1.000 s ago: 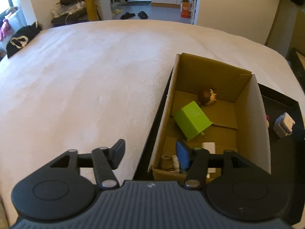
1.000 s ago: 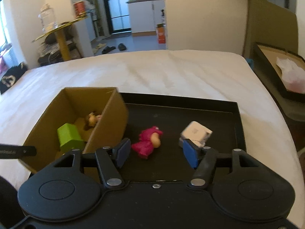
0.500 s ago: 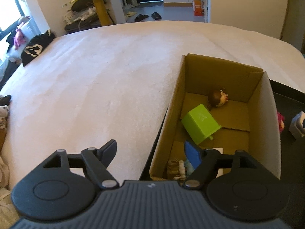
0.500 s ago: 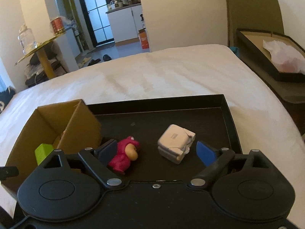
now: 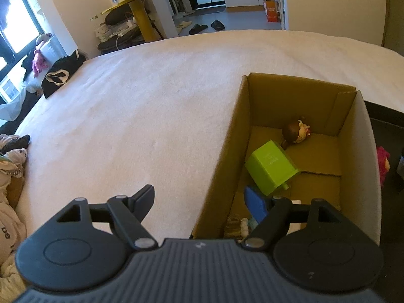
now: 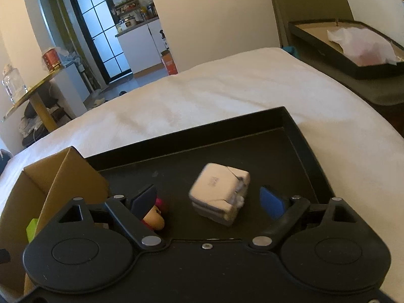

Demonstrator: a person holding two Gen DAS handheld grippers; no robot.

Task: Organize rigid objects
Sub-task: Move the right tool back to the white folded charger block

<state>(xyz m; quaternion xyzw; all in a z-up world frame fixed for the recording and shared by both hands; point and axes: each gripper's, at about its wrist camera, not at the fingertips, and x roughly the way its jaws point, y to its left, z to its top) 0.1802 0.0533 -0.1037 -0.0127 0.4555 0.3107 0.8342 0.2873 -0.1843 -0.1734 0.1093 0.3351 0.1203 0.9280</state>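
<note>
Hand-held gripper on my right (image 6: 209,200) has just been spreading its jaws, with a slight easing back at the last; they stand wide apart around the white wrapped block (image 6: 219,193), which sits between them untouched on the black tray (image 6: 300,136). My left hand-held gripper (image 5: 199,199) has its jaws apart too, having just been opening, and it is empty: one finger is over the bed (image 5: 151,116), the other over the near end of the cardboard box (image 5: 222,166).

As I judge it, the sorting is well along. Inside the box lie the green block (image 5: 270,165), a brown-haired doll head (image 5: 295,132) by the far wall, and some small pale items in the near corner that I cannot identify. Left on the tray are the white block and the pink plush figure (image 6: 155,214), which is half hidden behind my right hand-held gripper's left finger, close to the box wall.

Room is mixed. The tray floor beyond and to the right of the white block is bare up to the raised rim, so closing there is unobstructed. The pink figure is tight against the cardboard side. The box is open-topped with tall walls I must clear, and its floor still has free space at the middle right.
</note>
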